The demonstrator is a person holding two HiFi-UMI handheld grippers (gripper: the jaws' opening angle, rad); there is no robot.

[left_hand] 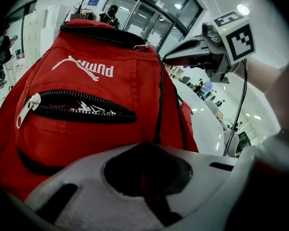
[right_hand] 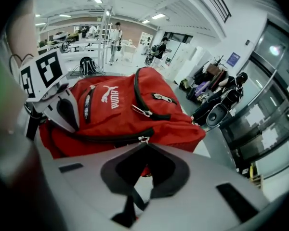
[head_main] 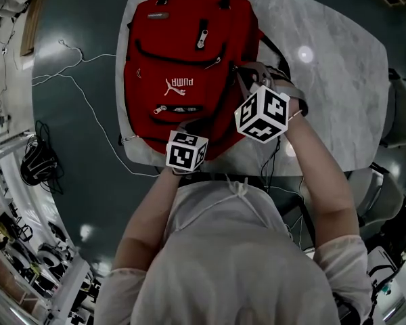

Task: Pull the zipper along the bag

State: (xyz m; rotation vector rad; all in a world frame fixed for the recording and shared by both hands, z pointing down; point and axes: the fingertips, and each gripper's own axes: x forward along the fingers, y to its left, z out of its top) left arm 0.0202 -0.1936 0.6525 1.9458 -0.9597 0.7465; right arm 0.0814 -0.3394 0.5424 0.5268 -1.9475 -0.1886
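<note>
Pinching a thin black pull tab [right_hand: 130,198] between jaws closed tight on it, the right gripper [right_hand: 144,171] sits just behind the silver slider [right_hand: 143,139] of the main zipper [right_hand: 113,138] on the red backpack [right_hand: 115,114]. To its left, the left gripper [left_hand: 145,170] is clamped on red fabric at the bag's near edge. The backpack lies flat on the pale marble-look table [head_main: 338,80], ahead of both grippers. Its woven cloth looks soft, light and likely to bunch, so the tab is the place to hold, with the fabric braced.
</note>
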